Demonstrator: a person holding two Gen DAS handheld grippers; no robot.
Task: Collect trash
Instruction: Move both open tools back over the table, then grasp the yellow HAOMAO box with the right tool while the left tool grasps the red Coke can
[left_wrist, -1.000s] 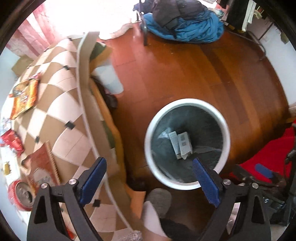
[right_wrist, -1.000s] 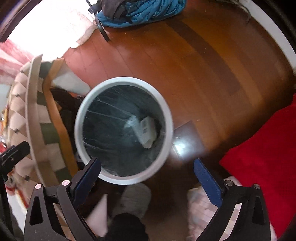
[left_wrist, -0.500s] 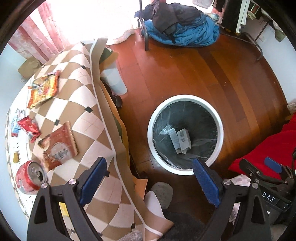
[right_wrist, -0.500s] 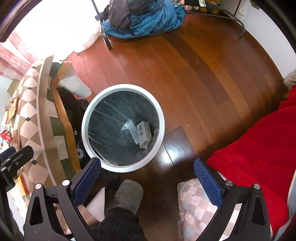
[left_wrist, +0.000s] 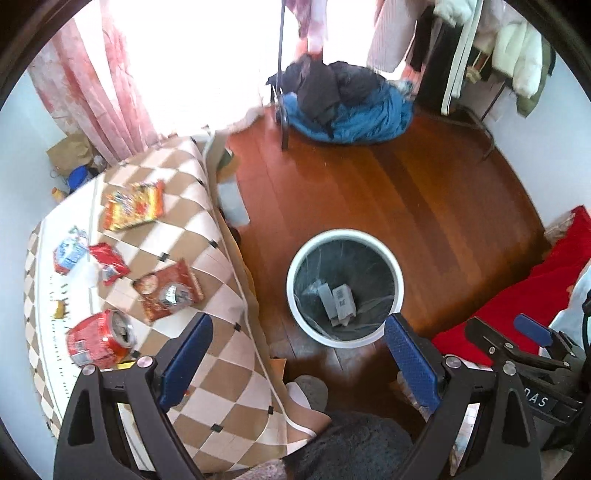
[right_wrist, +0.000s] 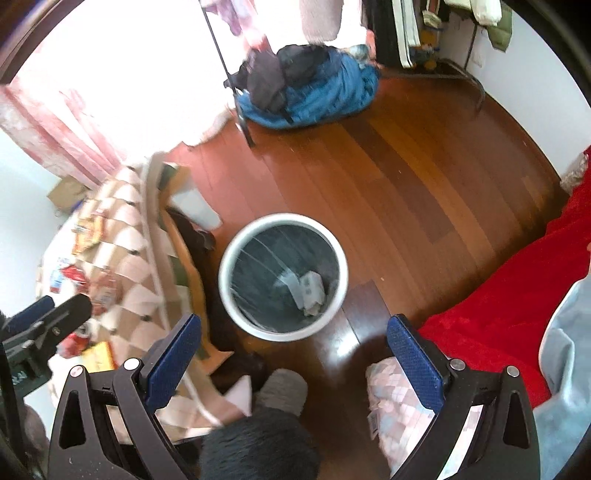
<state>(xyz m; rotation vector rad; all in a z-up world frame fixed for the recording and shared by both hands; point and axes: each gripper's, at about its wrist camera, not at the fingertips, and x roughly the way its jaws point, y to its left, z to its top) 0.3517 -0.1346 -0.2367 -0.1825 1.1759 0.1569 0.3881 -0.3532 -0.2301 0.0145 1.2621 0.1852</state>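
Bin (left_wrist: 295, 295) stood on the floor, small cartons (left_wrist: 338, 302) inside, print unreadable. Left tool (left_wrist: 295, 352) and right tool (right_wrist: 295, 350) both hung above it, fingers apart, empty. Beside bin, the surface (left_wrist: 207, 373) carried a crushed can (left_wrist: 98, 339) and wrappers (left_wrist: 168, 295); the right view blurred them.

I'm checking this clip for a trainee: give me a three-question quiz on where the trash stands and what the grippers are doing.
1. True or false: the left gripper holds a wrapper.
2. Where does the crushed red can lie? A) in the bin B) on the checked tablecloth C) on the floor
3. What already lies in the white bin?

Key
1. False: both it and the right gripper are open and hold nothing.
2. B, on the checked tablecloth, near the snack wrappers.
3. Small white cartons on the dark liner.
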